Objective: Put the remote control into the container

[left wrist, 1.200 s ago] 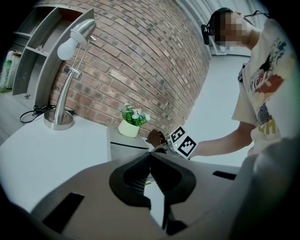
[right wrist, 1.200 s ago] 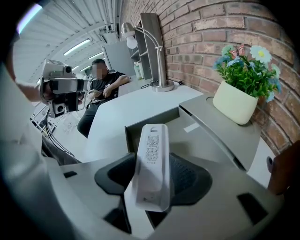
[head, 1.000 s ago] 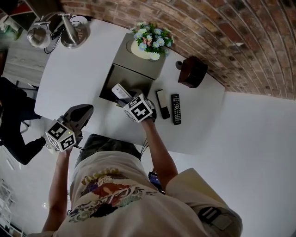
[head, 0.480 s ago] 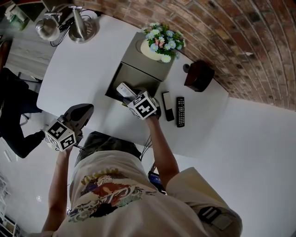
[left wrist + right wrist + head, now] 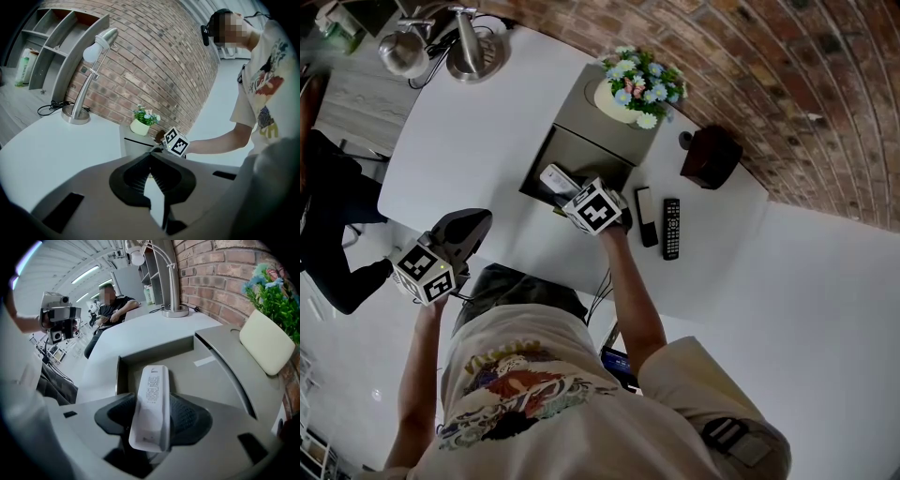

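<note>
one open grey container [image 5: 201, 380] lies straight ahead of and below the jaws of the right gripper [image 5: 153, 423], which clamp the white remote control [image 5: 151, 399] across its width, long axis running out past their tips over the container floor, while the left gripper [image 5: 151, 159], tips together on nothing, hangs well apart.

Left tool [image 5: 151, 158]: jaws together, empty, held low beside torso, near level. Right arm [image 5: 630, 292] stretched forward. Right tool [image 5: 151, 423] pitched steeply down, jaws clamped on remote control [image 5: 153, 389].
</note>
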A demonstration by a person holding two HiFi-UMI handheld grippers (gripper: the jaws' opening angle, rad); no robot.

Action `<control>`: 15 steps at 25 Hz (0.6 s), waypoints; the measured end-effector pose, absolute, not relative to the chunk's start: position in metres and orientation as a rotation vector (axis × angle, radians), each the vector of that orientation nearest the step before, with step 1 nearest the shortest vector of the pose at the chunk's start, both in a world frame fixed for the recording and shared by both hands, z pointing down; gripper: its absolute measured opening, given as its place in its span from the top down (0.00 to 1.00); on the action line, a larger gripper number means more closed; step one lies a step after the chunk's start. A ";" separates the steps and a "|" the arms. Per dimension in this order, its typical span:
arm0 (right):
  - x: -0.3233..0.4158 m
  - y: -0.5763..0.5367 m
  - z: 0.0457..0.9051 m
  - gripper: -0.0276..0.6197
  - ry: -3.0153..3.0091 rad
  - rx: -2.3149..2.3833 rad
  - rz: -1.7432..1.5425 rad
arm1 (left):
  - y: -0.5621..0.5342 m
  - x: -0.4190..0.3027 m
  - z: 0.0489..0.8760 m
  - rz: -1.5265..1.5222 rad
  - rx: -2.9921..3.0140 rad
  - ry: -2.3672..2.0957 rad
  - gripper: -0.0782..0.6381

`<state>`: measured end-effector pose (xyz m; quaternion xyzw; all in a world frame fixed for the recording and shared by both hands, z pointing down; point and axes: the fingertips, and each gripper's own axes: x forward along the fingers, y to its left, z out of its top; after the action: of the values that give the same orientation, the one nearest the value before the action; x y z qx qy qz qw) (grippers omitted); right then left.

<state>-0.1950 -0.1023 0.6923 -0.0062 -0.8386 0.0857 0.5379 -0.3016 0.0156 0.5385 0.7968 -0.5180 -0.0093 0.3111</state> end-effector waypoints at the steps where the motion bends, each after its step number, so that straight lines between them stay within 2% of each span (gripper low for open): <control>1: -0.195 -0.102 0.692 0.60 -1.995 -0.015 0.208 | 0.016 -0.301 0.539 -0.023 2.104 -1.365 0.88; 15: -0.199 -0.105 0.683 0.60 -2.093 0.032 0.210 | 0.010 -0.292 0.530 -0.017 2.144 -1.340 0.88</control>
<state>-0.1988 -0.1053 0.6830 0.0131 -0.8639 0.0868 0.4960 -0.2916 0.0105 0.5304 0.8084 -0.5052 -0.0064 0.3021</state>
